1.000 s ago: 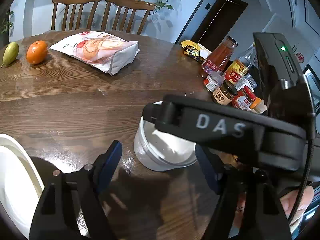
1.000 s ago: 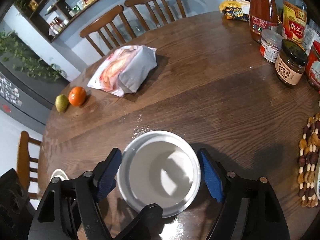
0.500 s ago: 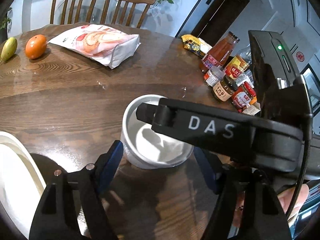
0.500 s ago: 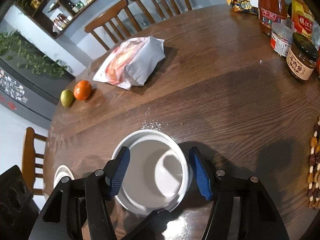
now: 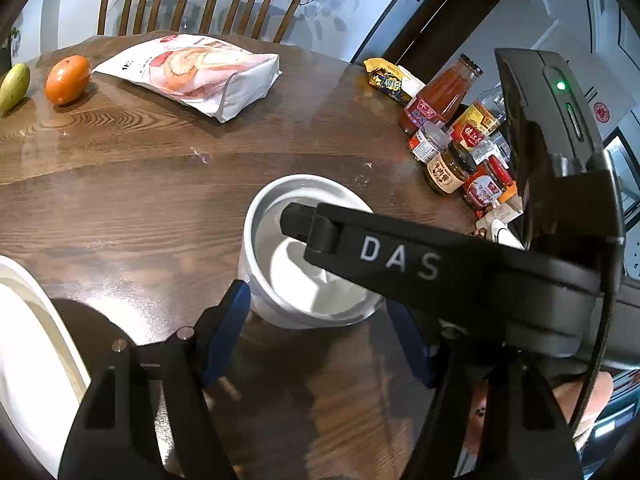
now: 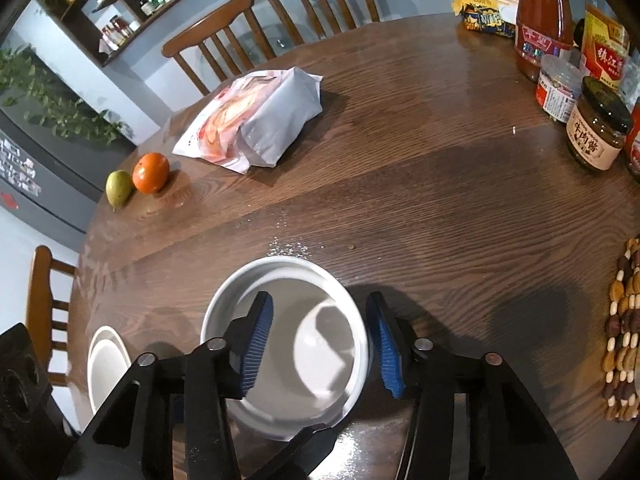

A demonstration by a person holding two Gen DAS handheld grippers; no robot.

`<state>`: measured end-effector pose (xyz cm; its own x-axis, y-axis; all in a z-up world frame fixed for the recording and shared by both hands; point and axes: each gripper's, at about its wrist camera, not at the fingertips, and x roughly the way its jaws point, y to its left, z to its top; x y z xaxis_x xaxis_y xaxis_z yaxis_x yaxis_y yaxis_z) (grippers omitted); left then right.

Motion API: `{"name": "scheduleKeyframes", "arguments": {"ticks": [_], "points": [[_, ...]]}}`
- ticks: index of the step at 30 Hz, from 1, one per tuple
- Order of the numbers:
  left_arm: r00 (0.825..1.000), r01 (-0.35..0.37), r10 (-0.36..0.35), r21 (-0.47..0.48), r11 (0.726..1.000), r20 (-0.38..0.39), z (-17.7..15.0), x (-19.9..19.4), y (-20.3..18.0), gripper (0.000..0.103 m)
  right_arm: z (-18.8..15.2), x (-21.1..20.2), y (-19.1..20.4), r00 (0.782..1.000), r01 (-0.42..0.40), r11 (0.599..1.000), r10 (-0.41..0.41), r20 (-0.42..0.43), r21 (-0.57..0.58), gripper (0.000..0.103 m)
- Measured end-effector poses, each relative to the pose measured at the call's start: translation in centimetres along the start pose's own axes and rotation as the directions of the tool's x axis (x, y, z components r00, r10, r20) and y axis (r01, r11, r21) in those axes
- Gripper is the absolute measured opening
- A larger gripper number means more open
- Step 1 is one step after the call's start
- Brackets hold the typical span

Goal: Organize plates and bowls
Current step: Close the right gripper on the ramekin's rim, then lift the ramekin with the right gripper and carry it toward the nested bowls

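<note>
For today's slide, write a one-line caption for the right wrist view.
Right tool closing across the white bowl's rim on a wooden table.

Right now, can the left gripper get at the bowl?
Probably yes. The bowl stands on the table just ahead of the closing left gripper, nothing between them. But the right gripper, jaws also closing, already straddles its right wall, so the two may crowd.

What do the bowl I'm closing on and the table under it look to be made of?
Bowl: likely glazed ceramic, though enamel or melamine can't be ruled out; white, thick rounded rim, soft sheen inside. Table: dark wood or wood veneer with a glossy finish; clear grain lines and window glare show on it. The right gripper is closing with one finger inside the bowl and one outside.
</note>
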<state>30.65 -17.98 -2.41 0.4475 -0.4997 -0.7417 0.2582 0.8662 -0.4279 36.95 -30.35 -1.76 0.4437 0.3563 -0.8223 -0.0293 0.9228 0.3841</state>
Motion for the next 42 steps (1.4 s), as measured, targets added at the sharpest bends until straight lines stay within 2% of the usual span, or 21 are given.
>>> {"name": "scheduleKeyframes", "arguments": {"ticks": [3,11,26,42], "points": [[1.000,-0.028,0.028,0.009,1.000,0.012,0.0,-0.3,-0.1,0.067,0.0,0.1,0.0,1.000,-0.002,1.000,0.002,0.005,-0.001,0.044],[0.996,-0.091,0.091,0.025,0.995,0.024,0.2,-1.0,-0.4,0.061,-0.1,-0.3,0.6,1.000,-0.004,1.000,0.004,0.007,-0.013,0.043],[0.992,-0.123,0.121,0.036,0.992,0.042,0.3,-2.8,-0.7,0.060,-0.2,-1.9,1.7,0.999,-0.032,0.999,0.033,0.030,-0.019,0.043],[0.989,-0.127,0.124,0.046,0.991,0.075,0.3,-4.8,-1.1,0.060,-0.4,-4.0,2.6,0.995,-0.051,0.998,0.054,0.080,-0.040,0.043]]}}
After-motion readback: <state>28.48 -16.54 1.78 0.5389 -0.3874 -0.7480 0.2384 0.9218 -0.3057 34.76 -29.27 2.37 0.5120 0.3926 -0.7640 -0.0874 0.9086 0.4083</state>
